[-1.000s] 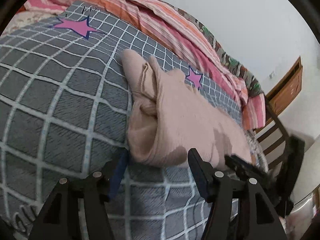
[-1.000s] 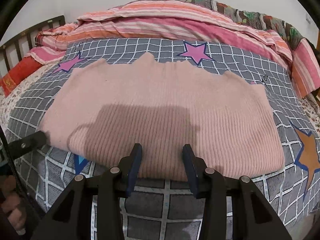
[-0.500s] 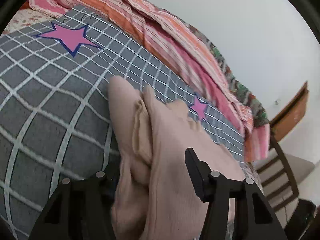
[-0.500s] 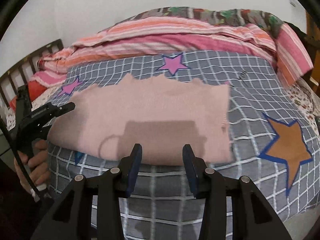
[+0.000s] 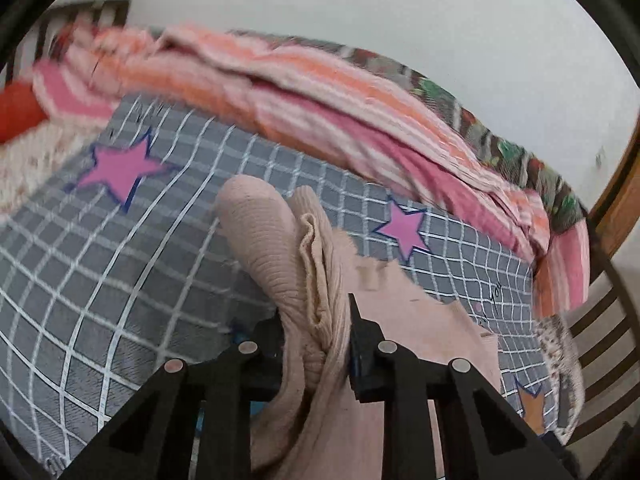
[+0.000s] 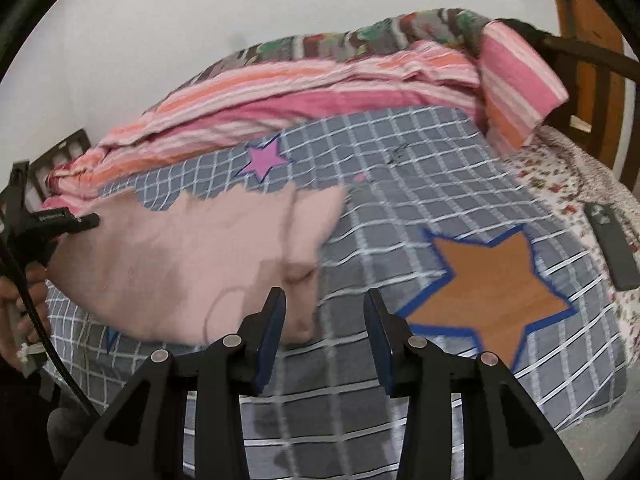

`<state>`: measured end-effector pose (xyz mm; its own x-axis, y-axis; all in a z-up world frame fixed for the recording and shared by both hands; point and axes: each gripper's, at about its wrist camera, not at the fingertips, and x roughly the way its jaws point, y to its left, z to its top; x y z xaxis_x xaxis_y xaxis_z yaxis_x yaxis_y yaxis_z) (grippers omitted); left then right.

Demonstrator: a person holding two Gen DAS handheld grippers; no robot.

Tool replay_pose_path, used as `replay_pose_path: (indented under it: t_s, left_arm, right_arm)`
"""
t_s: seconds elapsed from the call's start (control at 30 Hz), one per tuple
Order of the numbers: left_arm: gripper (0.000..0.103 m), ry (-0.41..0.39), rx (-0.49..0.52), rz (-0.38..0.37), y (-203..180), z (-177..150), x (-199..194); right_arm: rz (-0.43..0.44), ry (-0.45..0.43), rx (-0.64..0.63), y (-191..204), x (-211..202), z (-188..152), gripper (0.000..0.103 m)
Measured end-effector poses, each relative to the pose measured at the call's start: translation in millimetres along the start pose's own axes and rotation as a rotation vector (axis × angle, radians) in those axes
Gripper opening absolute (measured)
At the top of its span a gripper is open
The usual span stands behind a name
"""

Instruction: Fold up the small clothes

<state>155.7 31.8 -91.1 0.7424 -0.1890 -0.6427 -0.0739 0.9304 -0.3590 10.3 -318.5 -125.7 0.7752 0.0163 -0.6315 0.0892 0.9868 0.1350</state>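
A pale pink ribbed knit garment [image 6: 192, 256] lies folded on the grey checked bedcover [image 6: 400, 168]. In the left wrist view my left gripper [image 5: 316, 332] is shut on the bunched left end of the garment [image 5: 276, 248], with folds standing up between the fingers. In the right wrist view my right gripper [image 6: 324, 320] is open and empty, low over the bedcover at the garment's right edge. The left gripper also shows in the right wrist view [image 6: 60, 220] at the garment's far left end.
A striped pink and orange quilt [image 6: 320, 84] is heaped along the wall. A dark phone [image 6: 612, 244] lies on the floral sheet at the right. A wooden bed frame [image 5: 600, 320] and door are on the right. An orange star [image 6: 492, 280] marks the cover.
My left gripper has closed on the garment's left end and lifted it. My right gripper has swung to the right, past the garment's right edge, staying open.
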Motion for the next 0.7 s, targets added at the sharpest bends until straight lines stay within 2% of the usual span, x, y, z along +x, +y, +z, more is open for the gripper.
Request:
replay_pose_path:
  t_s: [0.2,0.33,0.4,0.47,0.53,0.6,0.67,0.7]
  left_arm:
    - [0.022,-0.009,0.110,0.021,-95.0,-0.4,-4.6]
    - [0.022,0.033,0.183,0.005,-158.9,-23.6,18.4]
    - [0.022,0.081,0.211,-0.035,-182.8,-43.2,35.8]
    - [0.022,0.166,0.234,-0.078,-199.2,-69.3,57.9]
    - [0.022,0.226,0.245,-0.109,-205.7,-86.8,72.4]
    - [0.026,0.244,0.259,-0.147,-206.4,-95.5,76.6]
    - [0.040,0.260,0.243,-0.268,-198.5,-88.9,69.1]
    - [0.042,0.276,0.221,-0.340,-192.4,-82.6,65.0]
  right_arm:
    - [-0.067,-0.040,0.012,-32.5,-12.6,13.8,0.040]
    - [-0.086,-0.046,0.050,-53.8,-17.2,18.1,0.040]
    - [-0.088,-0.043,0.064,-61.7,-18.1,17.8,0.040]
    - [-0.094,-0.040,0.073,-67.5,-20.5,14.7,0.040]
    - [-0.093,-0.033,0.077,-71.3,-21.7,11.7,0.040]
    - [-0.091,-0.026,0.081,-74.0,-21.3,9.9,0.040]
    - [-0.079,-0.015,0.082,-75.6,-19.4,9.5,0.040]
    - [-0.069,-0.011,0.082,-75.4,-18.3,10.0,0.040]
